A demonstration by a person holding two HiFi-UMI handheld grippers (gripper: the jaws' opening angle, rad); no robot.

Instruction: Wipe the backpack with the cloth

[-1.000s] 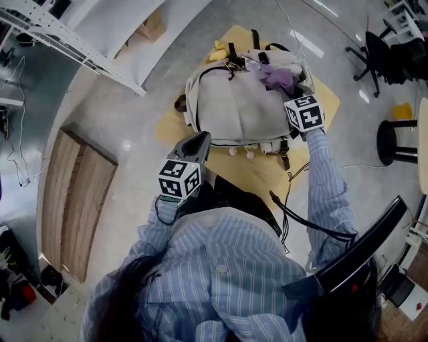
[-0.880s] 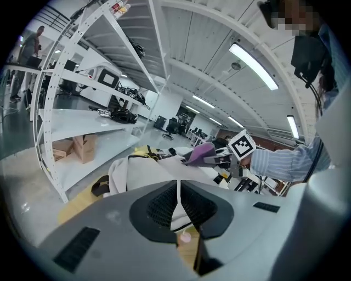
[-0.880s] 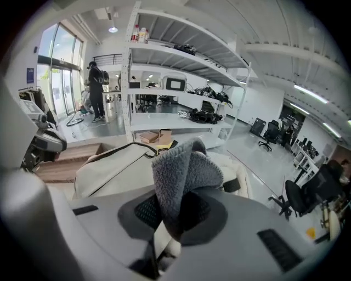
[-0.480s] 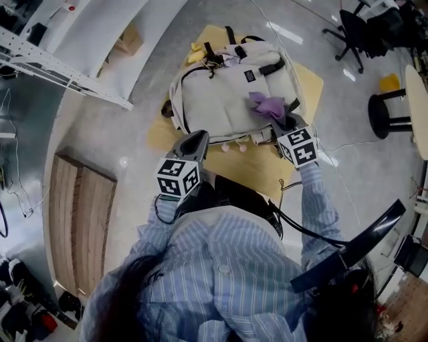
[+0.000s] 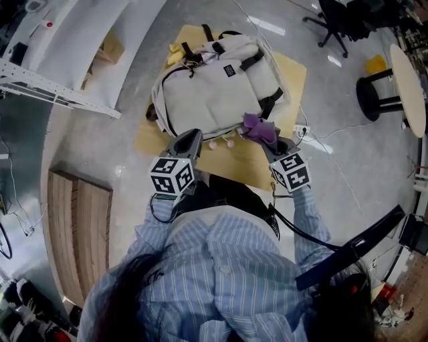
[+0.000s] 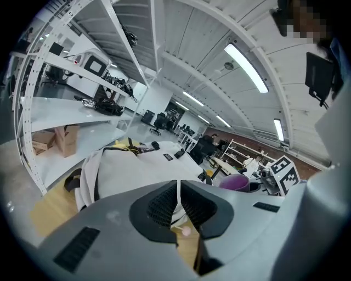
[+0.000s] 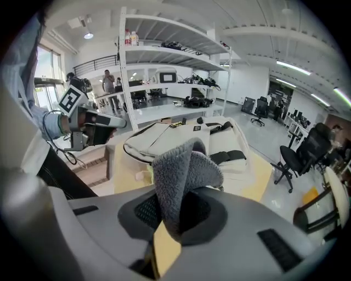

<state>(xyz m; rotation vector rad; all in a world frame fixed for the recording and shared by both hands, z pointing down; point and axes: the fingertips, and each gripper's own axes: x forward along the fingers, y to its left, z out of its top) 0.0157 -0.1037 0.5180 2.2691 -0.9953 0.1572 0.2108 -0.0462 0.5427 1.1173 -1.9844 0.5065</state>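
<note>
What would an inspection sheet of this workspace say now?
Surface: yellow board on the grey floor.
Job's things: pale backpack lying flat on the board; purple cloth at its near edge.
Clutter: yellow thing at the backpack's far end.
Grippers: right gripper shut on the cloth; left gripper shut on the backpack's near edge.
Cables: black cable beside the person's right sleeve; white cable on the floor.
Surroundings: white rack, stool, office chair.
</note>
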